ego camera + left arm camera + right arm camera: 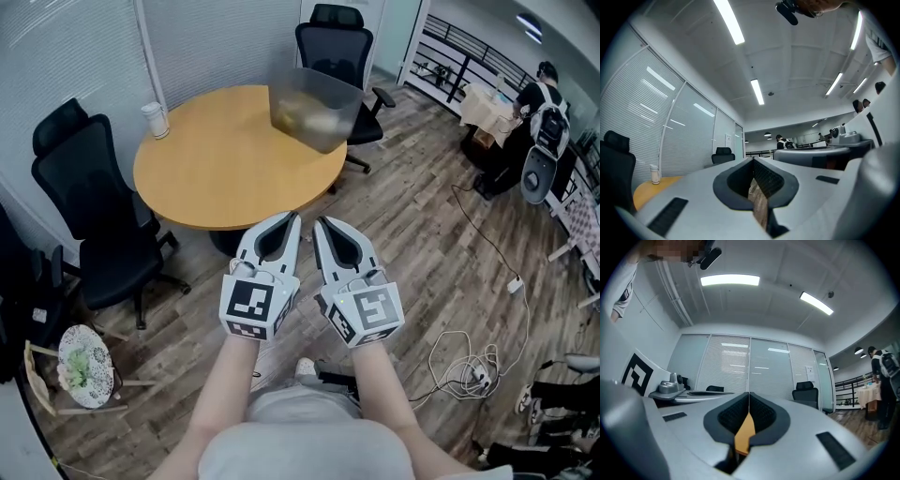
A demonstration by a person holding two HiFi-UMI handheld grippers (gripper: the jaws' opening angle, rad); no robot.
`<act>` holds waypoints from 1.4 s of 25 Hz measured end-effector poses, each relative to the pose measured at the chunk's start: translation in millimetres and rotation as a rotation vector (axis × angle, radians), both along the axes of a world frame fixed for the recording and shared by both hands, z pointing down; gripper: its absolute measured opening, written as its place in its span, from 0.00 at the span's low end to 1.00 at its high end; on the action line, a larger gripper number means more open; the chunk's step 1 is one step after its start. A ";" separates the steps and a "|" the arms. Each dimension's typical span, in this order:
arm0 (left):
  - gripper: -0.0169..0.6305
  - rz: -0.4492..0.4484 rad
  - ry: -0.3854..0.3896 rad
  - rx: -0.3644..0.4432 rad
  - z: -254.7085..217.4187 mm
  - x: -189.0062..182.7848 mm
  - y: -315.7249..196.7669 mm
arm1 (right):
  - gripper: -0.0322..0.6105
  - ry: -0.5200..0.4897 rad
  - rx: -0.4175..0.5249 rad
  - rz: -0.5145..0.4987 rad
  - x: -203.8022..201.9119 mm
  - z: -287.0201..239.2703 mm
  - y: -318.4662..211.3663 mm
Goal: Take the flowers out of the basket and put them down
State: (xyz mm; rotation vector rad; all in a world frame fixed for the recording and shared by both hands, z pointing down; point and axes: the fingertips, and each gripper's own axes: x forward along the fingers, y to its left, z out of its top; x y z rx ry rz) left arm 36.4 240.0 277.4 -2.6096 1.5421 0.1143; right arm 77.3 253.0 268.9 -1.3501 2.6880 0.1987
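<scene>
The basket (317, 105) sits on the far side of the round table (216, 173), at about 1 o'clock on the tabletop and close to the rim. It shows only as a smeared, see-through grey box. Something pale and yellowish lies low inside it, which I take for the flowers, but I cannot tell their shape, which way the stems point, or how their long axis runs. The basket's own long side seems to run roughly 9 to 3 o'clock across my view, its mouth upward.

From the basket back toward me, the bare wood runs down to the near rim at 6 o'clock, and both tools hang short of that rim, well apart from the basket. The left gripper (292, 221) and the right gripper (320, 226) sit side by side, tips aimed at 12 o'clock. The basket lies at about 12 o'clock from both, a shade nearer the right one. Each has its jaws pressed together on nothing.

I judge the reach has yet to be made: straight ahead across the table, jaws to be spread before going in from above.
</scene>
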 end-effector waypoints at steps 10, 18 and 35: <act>0.03 -0.044 0.019 -0.015 10.7 29.2 -55.1 | 0.09 0.025 -0.010 -0.030 33.0 12.4 -54.4; 0.03 -0.063 0.018 -0.021 13.1 43.8 -76.1 | 0.09 0.004 -0.010 -0.055 46.4 18.7 -77.0; 0.03 -0.075 0.043 -0.028 23.9 44.4 -151.2 | 0.09 -0.023 0.052 -0.056 53.8 8.2 -137.1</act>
